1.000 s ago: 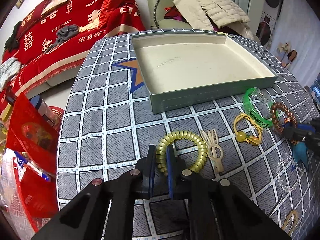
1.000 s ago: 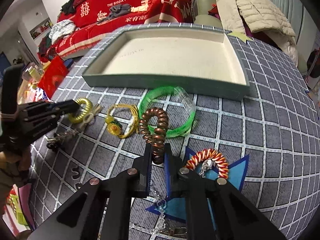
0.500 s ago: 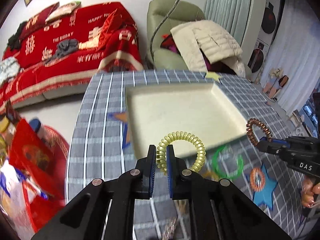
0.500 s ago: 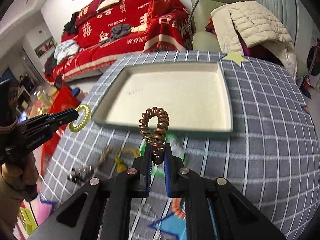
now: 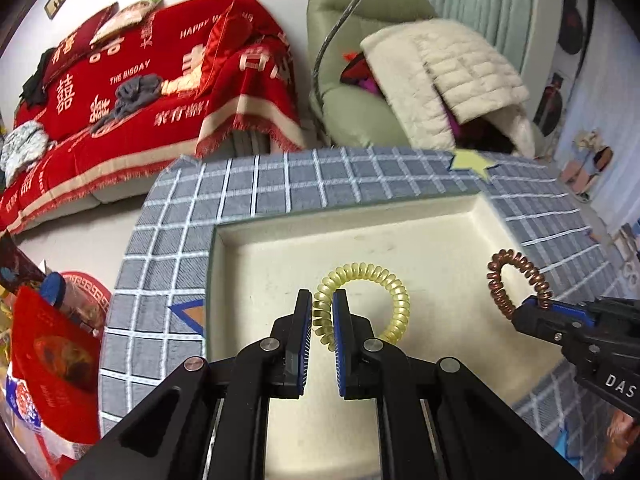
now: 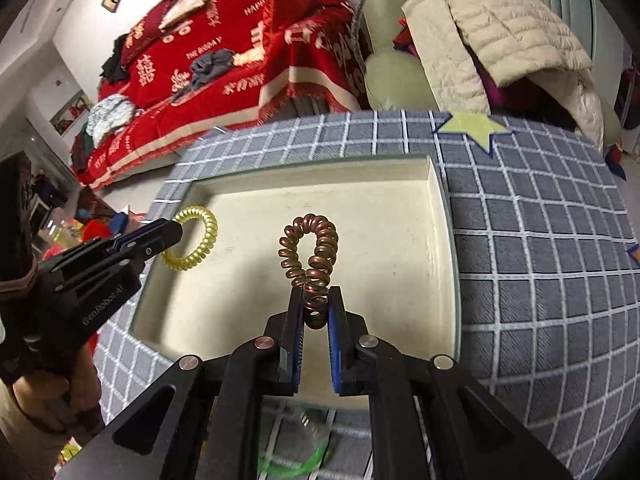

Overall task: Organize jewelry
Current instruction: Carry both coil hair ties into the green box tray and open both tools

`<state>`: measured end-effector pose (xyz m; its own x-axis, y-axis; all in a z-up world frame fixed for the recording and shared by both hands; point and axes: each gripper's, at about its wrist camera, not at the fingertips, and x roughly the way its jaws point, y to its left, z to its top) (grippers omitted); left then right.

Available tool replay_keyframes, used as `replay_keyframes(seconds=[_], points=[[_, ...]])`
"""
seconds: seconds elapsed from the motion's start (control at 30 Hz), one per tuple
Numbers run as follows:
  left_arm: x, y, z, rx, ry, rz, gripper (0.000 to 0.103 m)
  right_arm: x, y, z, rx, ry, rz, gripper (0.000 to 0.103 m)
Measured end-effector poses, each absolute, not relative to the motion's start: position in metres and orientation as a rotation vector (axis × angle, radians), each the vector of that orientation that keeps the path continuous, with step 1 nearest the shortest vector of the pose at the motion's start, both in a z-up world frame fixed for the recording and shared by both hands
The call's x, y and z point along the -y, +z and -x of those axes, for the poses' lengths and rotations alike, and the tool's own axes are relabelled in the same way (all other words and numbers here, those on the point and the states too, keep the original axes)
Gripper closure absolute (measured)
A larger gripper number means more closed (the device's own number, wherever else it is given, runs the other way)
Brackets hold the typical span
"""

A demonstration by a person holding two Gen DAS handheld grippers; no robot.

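Observation:
My left gripper (image 5: 322, 306) is shut on a yellow spiral hair tie (image 5: 366, 276), holding it in the air above the left part of the cream tray (image 5: 440, 236). From the right wrist view the same yellow hair tie (image 6: 200, 240) hangs at the tray's left edge in the left gripper (image 6: 174, 230). My right gripper (image 6: 315, 300) is shut on a brown spiral hair tie (image 6: 310, 248), held upright over the middle of the tray (image 6: 380, 208). The brown hair tie (image 5: 516, 280) and right gripper (image 5: 532, 306) also show at the right of the left wrist view.
The tray lies on a round table with a grey checked cloth (image 6: 540, 220). A green bangle (image 6: 296, 464) lies on the cloth below the right gripper. A red-covered sofa (image 5: 140, 80) and a green armchair with a cream jacket (image 5: 440, 80) stand beyond the table.
Both grippers lifted their hair ties off the cloth and carried them forward, from near the front of the table to above the tray. The other jewelry has dropped out of view.

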<state>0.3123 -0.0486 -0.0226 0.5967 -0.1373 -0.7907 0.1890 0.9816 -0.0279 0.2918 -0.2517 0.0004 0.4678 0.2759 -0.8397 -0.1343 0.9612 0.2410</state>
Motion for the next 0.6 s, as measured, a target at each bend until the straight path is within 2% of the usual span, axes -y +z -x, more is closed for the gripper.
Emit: replay_keyframes(seconds=[0.2, 0.4, 0.5, 0.53, 0.57, 0.6], points=[[0.052, -0.054, -0.326, -0.972, -0.142, -0.099, 0.071, 0.255, -0.035, -0.311, -1.118, 0.224, -0.146, 0.091], [0.056, -0.068, -0.326, -0.988, -0.094, -0.166, 0.071, 0.258, -0.041, -0.31, -1.117, 0.202, -0.173, 0.089], [0.058, -0.068, -0.325, -0.981, -0.073, -0.188, 0.071, 0.257, -0.041, -0.308, -1.117, 0.195, -0.159, 0.077], [0.058, -0.068, -0.325, -0.982, -0.071, -0.193, 0.071, 0.258, -0.041, -0.308, -1.116, 0.194, -0.166, 0.063], [0.057, -0.067, -0.323, -0.982, -0.074, -0.192, 0.071, 0.26, -0.038, -0.306, -1.109, 0.196, -0.178, 0.055], [0.057, -0.066, -0.322, -0.981, -0.078, -0.188, 0.071, 0.26, -0.036, -0.304, -1.1, 0.2, -0.188, 0.054]])
